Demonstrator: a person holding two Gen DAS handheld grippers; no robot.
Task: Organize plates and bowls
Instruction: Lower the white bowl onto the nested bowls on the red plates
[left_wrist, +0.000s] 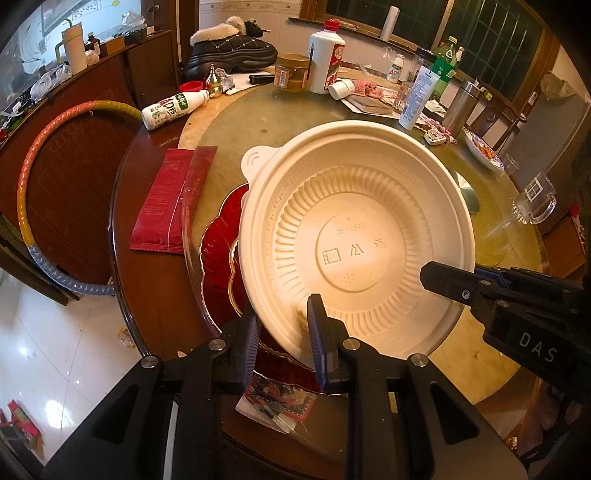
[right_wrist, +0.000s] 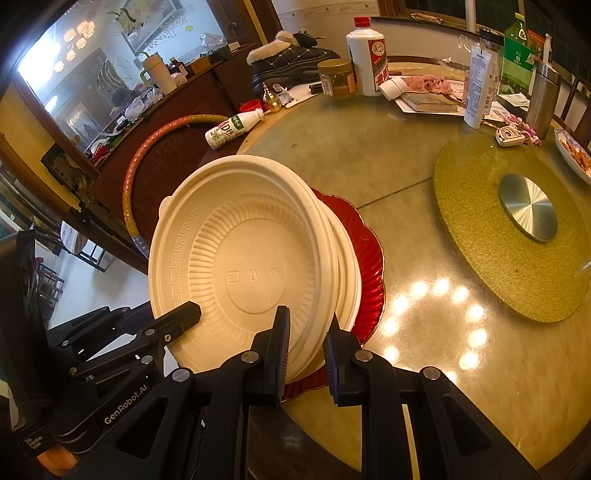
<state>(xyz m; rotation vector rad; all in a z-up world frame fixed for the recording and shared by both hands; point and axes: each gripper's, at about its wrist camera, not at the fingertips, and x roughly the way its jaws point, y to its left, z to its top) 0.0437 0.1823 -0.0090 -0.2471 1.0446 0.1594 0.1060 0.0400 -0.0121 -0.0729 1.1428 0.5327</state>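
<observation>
A cream plastic bowl (left_wrist: 354, 236) with a ribbed wall and a small tab handle hangs tilted over a red plate (left_wrist: 218, 258) with a gold edge. My left gripper (left_wrist: 284, 339) is shut on the bowl's near rim. My right gripper (left_wrist: 443, 280) comes in from the right and pinches the opposite rim. In the right wrist view the bowl (right_wrist: 243, 258) lies nested on a second cream rim under it, above the red plate (right_wrist: 369, 251). There my right gripper (right_wrist: 306, 347) is shut on the stacked rims, and the left gripper (right_wrist: 184, 314) holds the left edge.
On the round glass-topped table lie a red packet (left_wrist: 166, 199) and a tipped milk bottle (left_wrist: 173, 109). A jar (left_wrist: 291, 72), a white liquor bottle (left_wrist: 327, 55) and a boot stand at the back. A gold turntable (right_wrist: 517, 229), a patterned dish (right_wrist: 576, 155) and a glass cup (left_wrist: 535, 199) are to the right.
</observation>
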